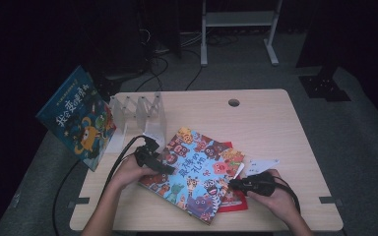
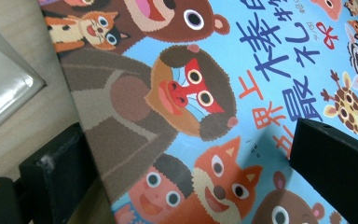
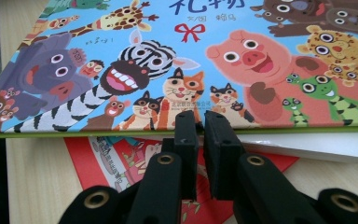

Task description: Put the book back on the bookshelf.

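**Wood-grain table, two books stacked, both grippers at the top one**

Pale wood table carries everything. Largest item on it: my blue animal picture book, lying flat at front centre, skewed, on top of a thinner red book whose corner pokes out at the near edge. A second blue book leans upright off the table's left edge.

Clear plastic book rack stands behind-left; its slots look bare, though the dim light makes that hard to confirm.

Left gripper straddles the picture book's left edge, one jaw over the cover, one beside it; jaws released, not pinching. Right gripper sits at the near edge, jaws nearly closed with a slim gap, nothing between them.

My call: to lift cleanly, get one jaw under the cover edge only, leaving the red book behind, then clamp before tilting toward the rack.
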Demonstrator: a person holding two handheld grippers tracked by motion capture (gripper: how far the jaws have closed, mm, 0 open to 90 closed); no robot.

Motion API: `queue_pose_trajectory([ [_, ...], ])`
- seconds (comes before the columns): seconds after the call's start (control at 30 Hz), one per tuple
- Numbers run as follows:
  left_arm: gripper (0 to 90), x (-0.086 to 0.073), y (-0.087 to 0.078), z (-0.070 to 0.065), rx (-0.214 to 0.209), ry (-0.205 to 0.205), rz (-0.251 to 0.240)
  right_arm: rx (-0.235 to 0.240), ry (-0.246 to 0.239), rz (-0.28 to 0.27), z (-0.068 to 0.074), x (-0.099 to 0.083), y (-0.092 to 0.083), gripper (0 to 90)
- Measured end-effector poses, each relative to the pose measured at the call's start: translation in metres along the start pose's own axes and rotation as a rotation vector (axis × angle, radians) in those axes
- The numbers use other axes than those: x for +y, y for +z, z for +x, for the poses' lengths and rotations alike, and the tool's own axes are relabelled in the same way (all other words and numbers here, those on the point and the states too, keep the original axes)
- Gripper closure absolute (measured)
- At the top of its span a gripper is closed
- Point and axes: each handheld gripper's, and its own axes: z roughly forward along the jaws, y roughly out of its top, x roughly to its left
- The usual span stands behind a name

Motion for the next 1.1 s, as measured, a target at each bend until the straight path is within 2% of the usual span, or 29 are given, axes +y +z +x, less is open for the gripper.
queue_pose_trajectory([
  [0.4,0.0,0.0013,0.0025,-0.0047,0.011,-0.007,0.02,-0.024,-0.005,0.003,0.003,0.0003,0.0004,82.9],
  [0.73,0.0,-0.0005,0.0014,-0.0047,0.011,-0.002,0.02,-0.021,-0.017,0.016,0.0066,0.0003,0.0006,84.0],
  [0.9,0.0,0.001,0.0023,-0.0062,0.018,-0.019,0.023,-0.034,-0.019,0.012,0.0083,0.0005,0.0008,84.6],
  [1.0,0.0,0.0022,0.0024,-0.0043,0.001,-0.045,0.014,-0.029,0.001,-0.002,0.0087,0.0012,0.0012,86.8],
  [1.1,0.1,0.0023,0.0017,-0.0018,-0.013,-0.064,0.0,-0.035,-0.001,0.001,0.01,0.0029,0.002,86.8],
])
